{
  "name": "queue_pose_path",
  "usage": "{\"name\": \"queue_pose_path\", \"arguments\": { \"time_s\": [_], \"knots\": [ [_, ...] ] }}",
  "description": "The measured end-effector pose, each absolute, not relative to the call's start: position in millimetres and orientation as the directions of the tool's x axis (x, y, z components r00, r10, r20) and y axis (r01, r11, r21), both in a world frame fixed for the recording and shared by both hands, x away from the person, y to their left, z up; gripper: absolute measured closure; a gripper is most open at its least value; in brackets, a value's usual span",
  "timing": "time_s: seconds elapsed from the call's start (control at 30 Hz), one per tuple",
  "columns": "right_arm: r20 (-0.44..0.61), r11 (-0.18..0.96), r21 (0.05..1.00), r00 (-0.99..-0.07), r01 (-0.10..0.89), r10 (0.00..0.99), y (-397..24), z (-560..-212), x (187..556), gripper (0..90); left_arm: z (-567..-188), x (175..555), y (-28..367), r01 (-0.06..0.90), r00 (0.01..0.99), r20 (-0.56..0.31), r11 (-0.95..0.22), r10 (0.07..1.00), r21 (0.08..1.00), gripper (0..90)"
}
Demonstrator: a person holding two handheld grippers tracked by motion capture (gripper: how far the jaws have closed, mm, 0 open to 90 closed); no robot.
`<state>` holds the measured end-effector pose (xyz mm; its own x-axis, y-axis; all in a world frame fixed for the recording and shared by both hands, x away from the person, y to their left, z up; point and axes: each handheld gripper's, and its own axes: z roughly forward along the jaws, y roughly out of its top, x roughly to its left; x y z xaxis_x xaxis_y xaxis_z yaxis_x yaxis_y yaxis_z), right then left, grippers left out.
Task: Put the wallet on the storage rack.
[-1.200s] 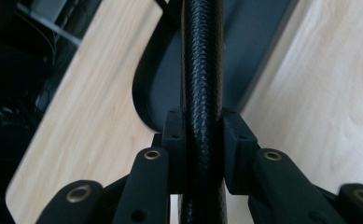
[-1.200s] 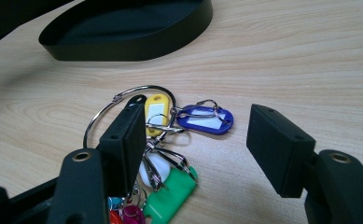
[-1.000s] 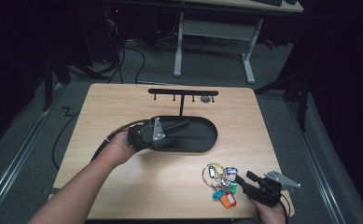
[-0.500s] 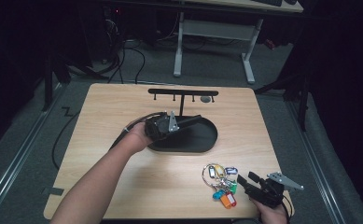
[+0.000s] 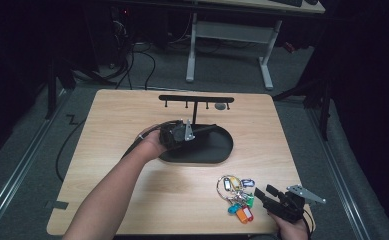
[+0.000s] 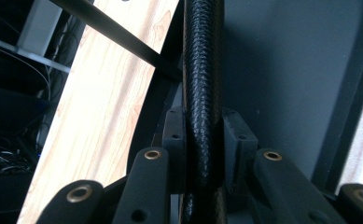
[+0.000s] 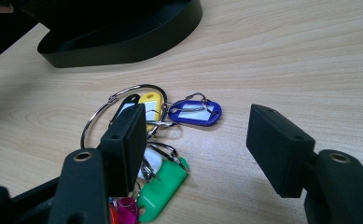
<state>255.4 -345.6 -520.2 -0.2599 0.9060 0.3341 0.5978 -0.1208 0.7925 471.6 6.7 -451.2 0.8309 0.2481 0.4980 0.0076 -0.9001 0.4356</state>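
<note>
A black key stand has an oval tray [image 5: 217,150], an upright textured post [image 6: 202,70] and a hook bar [image 5: 196,98] on top. My left gripper [image 5: 199,130] lies low over the tray and points right. In the left gripper view its jaws [image 6: 203,140] are shut on the post near the base. A bunch of coloured key tags on a metal ring [image 5: 234,192] lies on the table at the front right. My right gripper [image 5: 263,191] rests just right of the tags. Its jaws [image 7: 202,135] stand open, and the green tag [image 7: 163,189] and blue tag [image 7: 195,113] lie before the left jaw.
A small grey item [image 5: 221,106] hangs from a hook at the right end of the bar. The wooden table [image 5: 112,125] has bare room left of the tray and along the front. Past the far edge is a dark floor with cables and a desk frame [image 5: 232,30].
My left hand moved right and down over the tray, up to the stand's post. The right gripper and the key tags kept still.
</note>
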Motion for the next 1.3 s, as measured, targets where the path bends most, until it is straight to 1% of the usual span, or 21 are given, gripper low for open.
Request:
{"name": "queue_pose_path", "arguments": {
  "time_s": [0.13, 0.3, 0.43, 0.47, 0.5, 0.53, 0.6, 0.77, 1.03, 1.3],
  "knots": [
    [0.337, -0.122, 0.791, -0.260, 0.600, 0.905, -345, -521, 256, 38.4, -455, 472, 5, -0.027, 0.817, 0.535, -0.911, 0.217, 0.411, 74.5],
    [0.346, -0.127, 0.785, -0.259, 0.607, 0.902, -345, -521, 255, 38.4, -460, 471, 3, -0.015, 0.825, 0.523, -0.916, 0.215, 0.400, 73.7],
    [0.350, -0.129, 0.784, -0.261, 0.607, 0.900, -345, -521, 255, 38.4, -461, 469, 0, 0.023, 0.842, 0.483, -0.912, 0.239, 0.411, 71.3],
    [0.349, -0.128, 0.784, -0.261, 0.607, 0.900, -345, -521, 255, 38.4, -461, 468, 0, 0.038, 0.850, 0.464, -0.908, 0.249, 0.417, 69.9],
    [0.348, -0.128, 0.785, -0.261, 0.606, 0.900, -345, -521, 255, 38.3, -463, 467, 0, 0.045, 0.851, 0.457, -0.904, 0.257, 0.425, 66.5],
    [0.348, -0.128, 0.785, -0.261, 0.606, 0.900, -345, -521, 255, 38.3, -464, 466, 0, 0.054, 0.854, 0.447, -0.900, 0.266, 0.432, 66.5],
    [0.349, -0.130, 0.786, -0.260, 0.604, 0.901, -345, -521, 255, 38.4, -467, 464, -1, 0.074, 0.863, 0.422, -0.896, 0.278, 0.439, 63.8],
    [0.350, -0.132, 0.787, -0.259, 0.603, 0.900, -345, -520, 255, 38.4, -474, 457, -2, 0.085, 0.875, 0.393, -0.889, 0.283, 0.449, 59.1],
    [0.350, -0.130, 0.786, -0.261, 0.605, 0.900, -344, -520, 255, 38.3, -476, 452, 0, 0.097, 0.885, 0.372, -0.893, 0.279, 0.440, 57.8],
    [0.346, -0.124, 0.788, -0.268, 0.603, 0.899, -343, -520, 256, 38.2, -467, 447, 8, 0.116, 0.877, 0.359, -0.866, 0.319, 0.487, 58.3]
  ]
}}
